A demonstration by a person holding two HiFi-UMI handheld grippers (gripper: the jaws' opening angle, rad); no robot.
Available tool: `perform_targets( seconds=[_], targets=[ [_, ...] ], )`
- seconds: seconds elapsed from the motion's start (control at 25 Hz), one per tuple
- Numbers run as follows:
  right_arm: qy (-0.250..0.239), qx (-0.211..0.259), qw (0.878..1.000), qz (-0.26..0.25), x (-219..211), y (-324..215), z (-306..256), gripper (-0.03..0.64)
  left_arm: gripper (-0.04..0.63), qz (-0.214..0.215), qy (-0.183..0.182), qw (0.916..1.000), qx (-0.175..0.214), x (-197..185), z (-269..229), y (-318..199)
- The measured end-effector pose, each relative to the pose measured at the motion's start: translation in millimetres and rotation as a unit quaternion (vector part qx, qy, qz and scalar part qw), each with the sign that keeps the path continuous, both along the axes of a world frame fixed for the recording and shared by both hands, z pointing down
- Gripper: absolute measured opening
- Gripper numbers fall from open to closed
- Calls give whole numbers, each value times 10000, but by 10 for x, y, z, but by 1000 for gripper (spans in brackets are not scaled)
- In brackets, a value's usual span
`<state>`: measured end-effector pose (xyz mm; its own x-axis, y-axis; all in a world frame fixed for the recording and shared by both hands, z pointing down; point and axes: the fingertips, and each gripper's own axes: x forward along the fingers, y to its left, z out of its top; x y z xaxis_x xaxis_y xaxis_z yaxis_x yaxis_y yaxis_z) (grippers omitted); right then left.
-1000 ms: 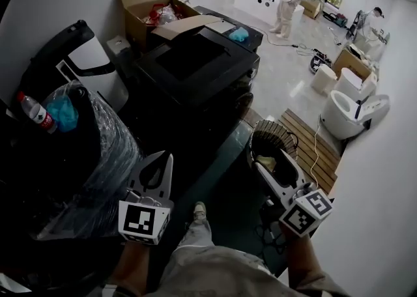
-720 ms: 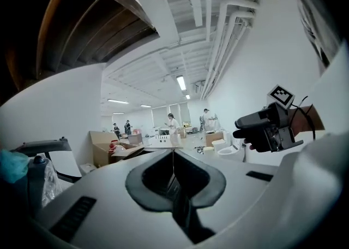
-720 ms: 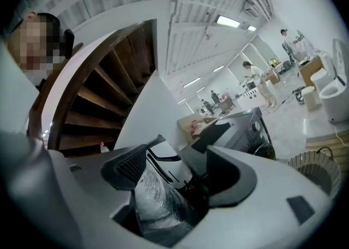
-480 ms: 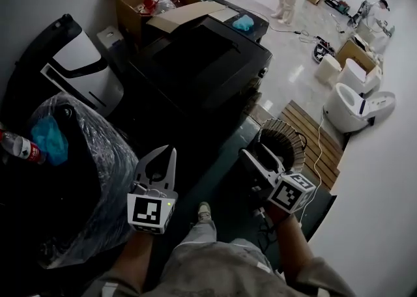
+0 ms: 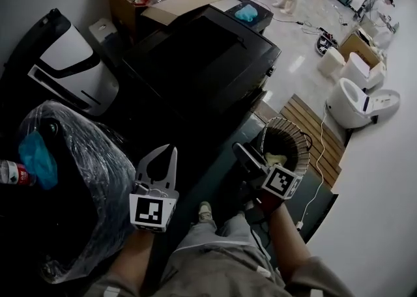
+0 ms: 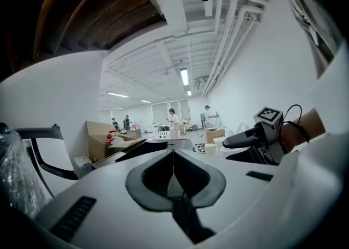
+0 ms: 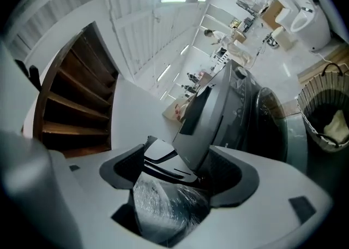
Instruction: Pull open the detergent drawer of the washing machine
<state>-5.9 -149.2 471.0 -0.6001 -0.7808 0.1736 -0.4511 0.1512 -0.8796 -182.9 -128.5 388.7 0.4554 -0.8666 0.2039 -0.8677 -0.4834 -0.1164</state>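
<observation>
- The washing machine (image 5: 202,61), a dark cabinet, stands ahead of both grippers, up-picture in the head view, with its front turned toward the right-hand side.
- The right gripper (image 5: 242,154) is probably the nearer to that front. Its jaws are wide, have just been opening, and nothing is between them.
- The left gripper (image 5: 169,152) has its jaws together and empty, short of the machine's near corner.
- The detergent drawer is presumably at the top of the front, but it is too dark to pick out.

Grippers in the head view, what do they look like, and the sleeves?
The left gripper and right gripper are white shells with dark-lined fingers, each bearing a cube of black-and-white square markers. A black cable loops at the right wrist. Sleeves are greyish.
</observation>
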Motion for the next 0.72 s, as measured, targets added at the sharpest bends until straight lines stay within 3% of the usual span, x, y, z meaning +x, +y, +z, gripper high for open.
perform_targets(
  seconds=[0.24, 0.44, 0.56, 0.72],
  targets=[
    [-566, -436, 9974, 14, -75, -340, 539, 360, 18, -110, -12, 9999, -102, -8, 307, -267],
    [-628, -678, 9957, -107, -96, -513, 962, 364, 18, -313, 78, 9992, -248, 3, 600, -400],
    [-831, -663, 9941, -212, -146, -623, 1131, 365, 18, -318, -152, 9988, -330, 19, 774, -470],
    [-924, -629, 9931, -359, -205, -748, 1352, 374, 18, -525, -139, 9974, -478, 27, 984, -540]
  ],
)
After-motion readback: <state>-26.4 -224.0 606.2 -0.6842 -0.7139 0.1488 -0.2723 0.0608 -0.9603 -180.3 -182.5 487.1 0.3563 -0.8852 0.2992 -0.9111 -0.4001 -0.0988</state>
